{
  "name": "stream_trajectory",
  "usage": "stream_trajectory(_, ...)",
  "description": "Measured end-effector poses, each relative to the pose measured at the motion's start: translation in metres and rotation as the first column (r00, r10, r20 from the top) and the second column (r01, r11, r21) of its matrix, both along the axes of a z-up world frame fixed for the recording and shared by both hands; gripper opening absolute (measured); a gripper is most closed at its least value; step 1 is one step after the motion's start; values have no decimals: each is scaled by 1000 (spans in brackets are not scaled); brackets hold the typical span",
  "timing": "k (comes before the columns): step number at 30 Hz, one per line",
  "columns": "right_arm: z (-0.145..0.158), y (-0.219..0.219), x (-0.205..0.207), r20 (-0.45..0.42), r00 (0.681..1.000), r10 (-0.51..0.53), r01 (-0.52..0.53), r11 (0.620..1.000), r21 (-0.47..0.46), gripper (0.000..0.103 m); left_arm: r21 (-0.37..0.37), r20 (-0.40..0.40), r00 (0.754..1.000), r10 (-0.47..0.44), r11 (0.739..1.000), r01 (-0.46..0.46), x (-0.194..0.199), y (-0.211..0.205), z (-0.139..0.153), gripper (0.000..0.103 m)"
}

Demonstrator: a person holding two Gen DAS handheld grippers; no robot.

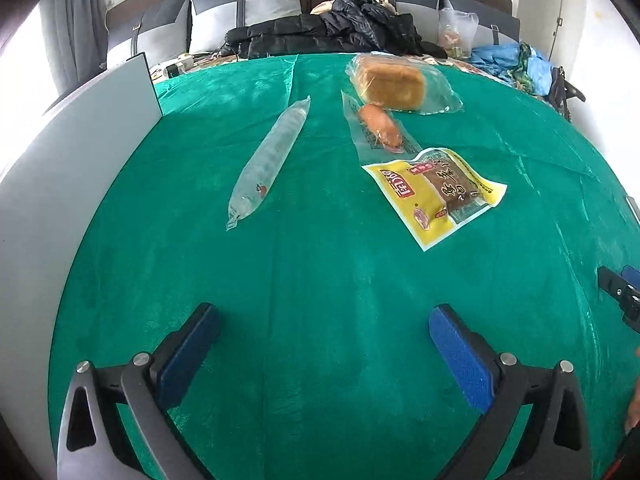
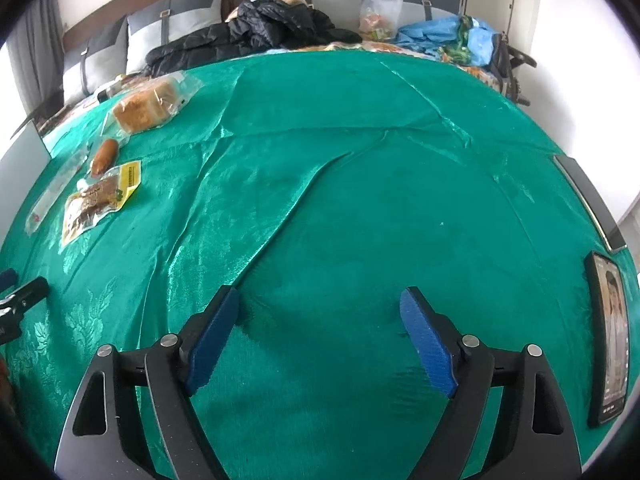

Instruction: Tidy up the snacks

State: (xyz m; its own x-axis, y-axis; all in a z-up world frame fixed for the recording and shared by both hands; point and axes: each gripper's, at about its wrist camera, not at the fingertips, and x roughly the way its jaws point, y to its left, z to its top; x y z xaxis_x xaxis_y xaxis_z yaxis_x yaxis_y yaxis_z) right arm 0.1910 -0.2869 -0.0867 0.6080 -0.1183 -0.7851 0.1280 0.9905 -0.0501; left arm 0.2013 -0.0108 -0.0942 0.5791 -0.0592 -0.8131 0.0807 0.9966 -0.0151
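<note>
Now we see the green cloth [image 1: 320, 300] filling almost the whole frame in both views, with some folds in it. At the upper centre of the left wrist view lies the bread loaf in its clear bag [image 1: 394, 84]. Just below it, the yellow snack packet [image 1: 436, 194] rests flat, and its top corner overlaps the sausage pouch [image 1: 380, 126]. Left of centre, well apart from these, lies the long clear tube pack [image 1: 268, 160]. At the right edge of the right wrist view a phone [image 2: 610, 340] lies on the cloth.

Our left gripper [image 1: 324, 344] is spread wide above bare cloth at the bottom of its frame, holding nothing. Our right gripper [image 2: 320, 332] is also spread, and empty, far from the snacks, which sit at the upper left of its view.

We think the risk is in the overlap: lifting the yellow packet may drag the sausage pouch. The flat packets are thin, so the fingers may pinch the loose cloth together with them. Squeezing the loaf hard would crush it.
</note>
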Motion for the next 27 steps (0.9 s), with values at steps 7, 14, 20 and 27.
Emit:
stream_trajectory(7, 0, -2, 0, -4, 1000, -7, 7, 1000, 2, 91, 2, 0, 1000, 0, 1000, 0, 1, 1, 1, 103)
stream_trajectory(14, -1, -2, 0, -5, 1000, -10, 10, 1000, -2, 91, 2, 0, 1000, -1, 1000, 1, 1, 1, 0, 103)
stream_trajectory(20, -1, -3, 0, -6, 1000, -10, 10, 1000, -3, 92, 3, 0, 1000, -1, 1000, 1, 1, 1, 0, 103)
stream_trajectory(27, -1, -3, 0, -6, 1000, -9, 9, 1000, -2, 92, 3, 1, 1000, -2, 1000, 2, 1, 1, 0, 103)
